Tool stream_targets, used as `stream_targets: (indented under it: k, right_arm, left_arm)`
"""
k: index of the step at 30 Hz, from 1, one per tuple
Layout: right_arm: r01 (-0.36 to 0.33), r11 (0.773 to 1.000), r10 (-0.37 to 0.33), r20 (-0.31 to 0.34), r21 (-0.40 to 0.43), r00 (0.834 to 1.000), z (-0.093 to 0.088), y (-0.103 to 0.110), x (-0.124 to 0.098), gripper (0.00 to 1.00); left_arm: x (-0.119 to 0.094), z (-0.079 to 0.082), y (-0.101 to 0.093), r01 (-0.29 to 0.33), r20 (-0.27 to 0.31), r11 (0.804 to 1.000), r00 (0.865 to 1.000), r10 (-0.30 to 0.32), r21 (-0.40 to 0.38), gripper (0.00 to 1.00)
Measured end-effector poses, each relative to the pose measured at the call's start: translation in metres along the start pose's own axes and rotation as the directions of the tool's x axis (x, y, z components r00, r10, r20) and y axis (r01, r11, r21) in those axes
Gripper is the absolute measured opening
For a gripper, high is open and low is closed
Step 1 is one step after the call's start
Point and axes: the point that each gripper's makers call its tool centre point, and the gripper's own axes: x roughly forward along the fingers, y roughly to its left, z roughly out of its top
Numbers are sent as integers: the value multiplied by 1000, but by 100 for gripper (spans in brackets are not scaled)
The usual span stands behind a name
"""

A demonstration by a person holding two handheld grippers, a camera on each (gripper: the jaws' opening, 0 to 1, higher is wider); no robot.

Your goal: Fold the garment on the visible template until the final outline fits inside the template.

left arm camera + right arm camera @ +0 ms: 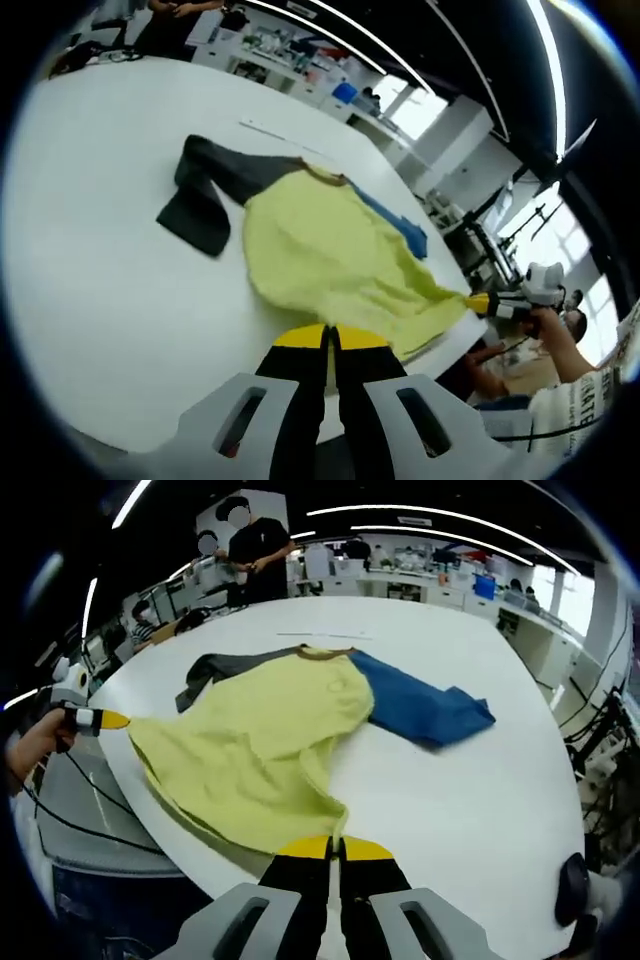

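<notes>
A long-sleeved garment lies spread on the white table (90,250), collar away from me. Its body (320,245) is yellow, one sleeve (205,190) is dark grey and folded, the other sleeve (395,220) is blue. In the left gripper view my left gripper (328,337) is shut on one corner of the yellow hem at the table's near edge. The right gripper (480,303) enters from the right, pinching the other hem corner. In the right gripper view the garment (260,740) stretches from my right gripper (335,848), shut on the hem, to the left gripper (112,720).
A thin pale strip (320,635) lies on the table (480,790) beyond the collar. The blue sleeve (425,710) points toward bare tabletop. A hand (555,330) holds the right gripper off the table's edge. A person (255,545) stands by cluttered benches (420,575) behind.
</notes>
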Motion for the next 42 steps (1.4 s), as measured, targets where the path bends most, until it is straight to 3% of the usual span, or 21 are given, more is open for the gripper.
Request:
stream_targets:
  k: [4, 8, 12, 16, 21, 32, 42]
  right_arm:
    - [-1, 999, 3, -33, 46, 999, -11, 1, -3, 0]
    - [-1, 998, 4, -50, 64, 999, -19, 3, -3, 0]
    - [9, 998, -4, -78, 62, 997, -32, 3, 3, 0]
    - [14, 998, -8, -100, 61, 995, -45, 1, 8, 0]
    - [12, 995, -1, -116, 96, 993, -59, -1, 15, 0]
    - [19, 997, -7, -164, 74, 987, -77, 2, 23, 0]
    - [-1, 999, 7, -162, 39, 987, -76, 4, 21, 0]
  left_arm:
    - [-4, -9, 3, 26, 9, 995, 1000, -26, -92, 0]
    - [-7, -25, 18, -36, -47, 998, 998, 34, -44, 0]
    - [-5, -37, 22, -39, -74, 999, 997, 37, -30, 0]
    - [-5, -49, 31, -61, -127, 997, 990, 66, 43, 0]
    - [-1, -64, 42, -88, -182, 994, 979, 98, 58, 0]
    - [2, -80, 51, -128, -242, 982, 957, 159, 138, 0]
    - [0, -77, 49, -171, -219, 966, 952, 213, 195, 0]
